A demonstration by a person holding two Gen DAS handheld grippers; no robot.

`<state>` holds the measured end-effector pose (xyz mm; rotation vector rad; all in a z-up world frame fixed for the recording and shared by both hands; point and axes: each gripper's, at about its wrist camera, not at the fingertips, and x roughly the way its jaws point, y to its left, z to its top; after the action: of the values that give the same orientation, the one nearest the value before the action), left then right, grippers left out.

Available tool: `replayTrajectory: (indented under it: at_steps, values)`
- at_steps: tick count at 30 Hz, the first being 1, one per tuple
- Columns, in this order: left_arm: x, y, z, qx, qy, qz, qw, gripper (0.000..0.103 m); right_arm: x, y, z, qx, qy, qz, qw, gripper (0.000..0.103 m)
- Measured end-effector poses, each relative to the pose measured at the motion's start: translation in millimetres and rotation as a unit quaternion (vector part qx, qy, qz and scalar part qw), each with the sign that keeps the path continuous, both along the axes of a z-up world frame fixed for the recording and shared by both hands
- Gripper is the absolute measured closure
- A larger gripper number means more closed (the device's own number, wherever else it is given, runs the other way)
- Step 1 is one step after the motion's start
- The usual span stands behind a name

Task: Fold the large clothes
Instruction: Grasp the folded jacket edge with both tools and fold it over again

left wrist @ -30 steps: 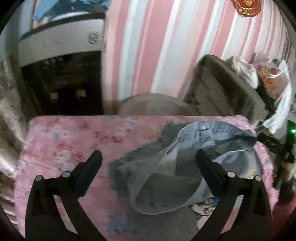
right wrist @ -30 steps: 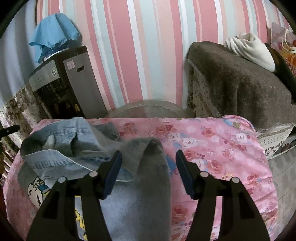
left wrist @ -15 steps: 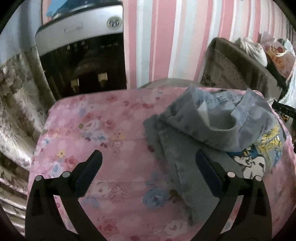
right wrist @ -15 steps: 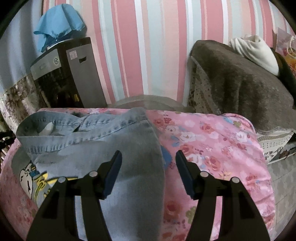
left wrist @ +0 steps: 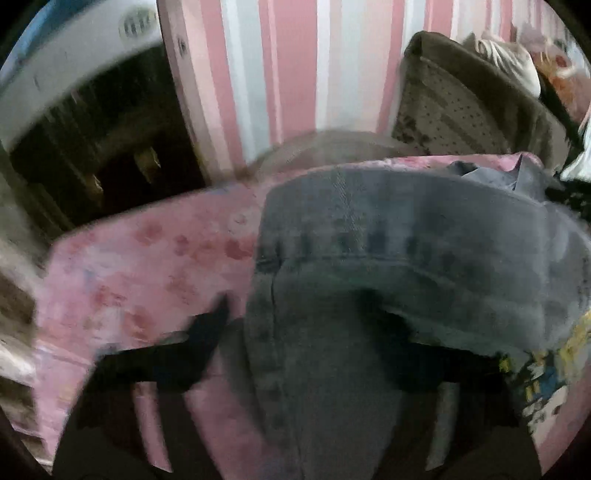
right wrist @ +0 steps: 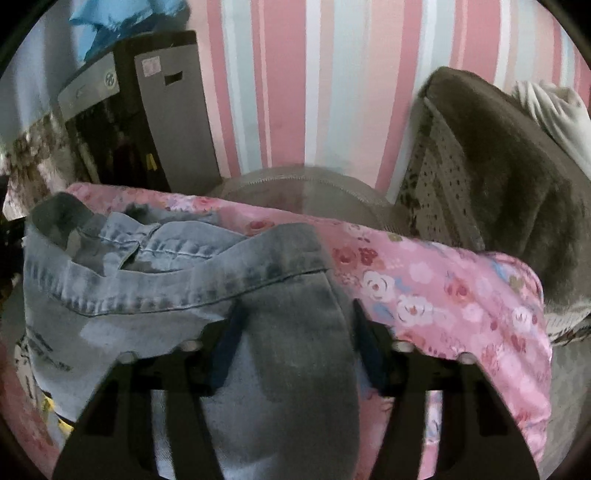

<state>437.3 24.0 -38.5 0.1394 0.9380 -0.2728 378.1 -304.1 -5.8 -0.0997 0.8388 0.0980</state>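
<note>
Denim garment (right wrist: pixel 155 291), pale blue, stitched along a banded hem and printed with a cartoon figure, lies bunched on the pink floral cloth (right wrist: pixel 443 295) covering the tabletop. Fabric is faded, with darker grey patches and a doubled seam line running left to right.

Right wrist view is sharp. It shows a grey fold of the garment running down the lower centre, directly between the spread black right tongs (right wrist: pixel 295 343); the blue-lined fingers (right wrist: pixel 227 347) stand on either side of the fold, and whether they touch it cannot be told. Upper left of this frame holds a grey and black water dispenser (right wrist: pixel 140 110) with a crumpled blue cloth (right wrist: pixel 122 14) on top; at right, a brown fuzzy blanket (right wrist: pixel 517 177) drapes over furniture, with a white knit item (right wrist: pixel 550 110) behind it.

Left wrist view is motion-blurred. It shows the garment's printed yellow and blue figure at the lower right edge. The denim fills the lower centre, draped between and partly over the black left tongs (left wrist: pixel 306 332), which stand spread apart; contact cannot be judged through the blur.

Pink, white and pale blue striped wallpaper (right wrist: pixel 295 92) backs both views.
</note>
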Motion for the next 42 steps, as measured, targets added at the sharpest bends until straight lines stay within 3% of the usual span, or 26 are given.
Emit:
replayTrajectory:
  at_steps: [1,3,7,11,13,16,17,18,19,21,22,24,26,27,31,34,37,39,40,42]
  values:
    - [1.3,2.9,-2.5,-0.003,0.001,0.009,1.0000,0.060,-2.8,2.6,0.5,-0.009,-0.010,0.004,1.000,0.079]
    - [1.2,13.1,-5.9,-0.025,-0.002,0.027,0.9993,0.084,-10.2,6.6,4.8,-0.026,-0.034,0.009,0.999,0.088]
    - [-12.8,32.0,5.5,-0.091,-0.032,0.040,0.9945,0.093,-40.2,9.5,32.3,-0.033,-0.129,0.007,0.991,0.094]
    - [-42.7,29.5,27.5,-0.087,-0.114,0.047,0.9886,0.094,-78.3,3.2,71.4,0.006,-0.243,0.001,0.970,0.094]
    - [-45.5,30.1,33.4,-0.077,-0.136,0.056,0.9860,0.094,-60.5,-15.4,69.3,0.026,-0.203,-0.032,0.978,0.094]
    - [-22.8,28.6,21.9,-0.071,-0.093,0.051,0.9918,0.092,-10.4,-41.4,29.4,0.070,-0.066,-0.068,0.993,0.094]
    - [-13.4,21.8,12.9,-0.043,-0.078,0.050,0.9948,0.091,6.2,-43.7,10.2,0.067,-0.004,-0.075,0.995,0.093]
    - [-9.0,20.1,7.2,-0.022,-0.065,0.051,0.9964,0.091,15.6,-42.1,-5.4,0.043,0.021,-0.083,0.995,0.089]
    - [-4.2,17.9,0.6,0.002,-0.058,0.063,0.9963,0.089,19.6,-38.9,-12.8,0.018,0.031,-0.084,0.996,0.086]
    - [-0.7,21.1,-4.6,0.005,-0.038,0.066,0.9971,0.082,18.8,-38.4,-8.4,0.011,0.027,-0.084,0.996,0.080]
    - [-3.0,23.3,-1.1,0.002,-0.043,0.070,0.9966,0.078,16.3,-41.0,-1.4,0.021,0.019,-0.087,0.996,0.066]
    - [-8.0,24.8,8.4,0.003,-0.059,0.068,0.9960,0.039,10.7,-42.7,15.7,0.038,-0.009,-0.077,0.996,0.051]
    - [-9.5,22.4,18.6,0.013,-0.080,0.065,0.9946,0.028,9.9,-37.0,23.4,0.030,-0.012,-0.065,0.997,0.050]
    - [-6.1,19.2,23.0,0.018,-0.082,0.060,0.9947,0.028,17.7,-35.2,25.9,0.029,-0.005,-0.057,0.998,0.050]
    - [21.7,3.0,22.7,0.019,-0.040,0.045,0.9980,0.028,44.1,-26.8,14.1,0.036,0.044,-0.043,0.998,0.050]
    - [37.1,-12.3,8.9,0.029,0.007,0.024,0.9993,0.033,61.2,-20.6,-3.6,0.045,0.093,-0.033,0.994,0.050]
    - [42.6,-24.0,-4.3,0.048,0.022,0.003,0.9986,0.042,67.9,-8.5,-13.6,0.030,0.107,-0.010,0.994,0.055]
    - [40.9,-30.3,-12.3,0.044,0.028,-0.015,0.9985,0.072,63.0,0.8,-19.8,0.006,0.103,0.002,0.995,0.074]
    - [38.8,-32.1,-15.3,0.053,0.020,-0.013,0.9983,0.076,59.8,4.6,-20.6,0.001,0.093,0.007,0.996,0.081]
    - [29.7,-35.3,-16.9,0.062,-0.008,-0.017,0.9979,0.089,49.7,10.8,-16.2,-0.027,0.050,0.011,0.998,0.084]
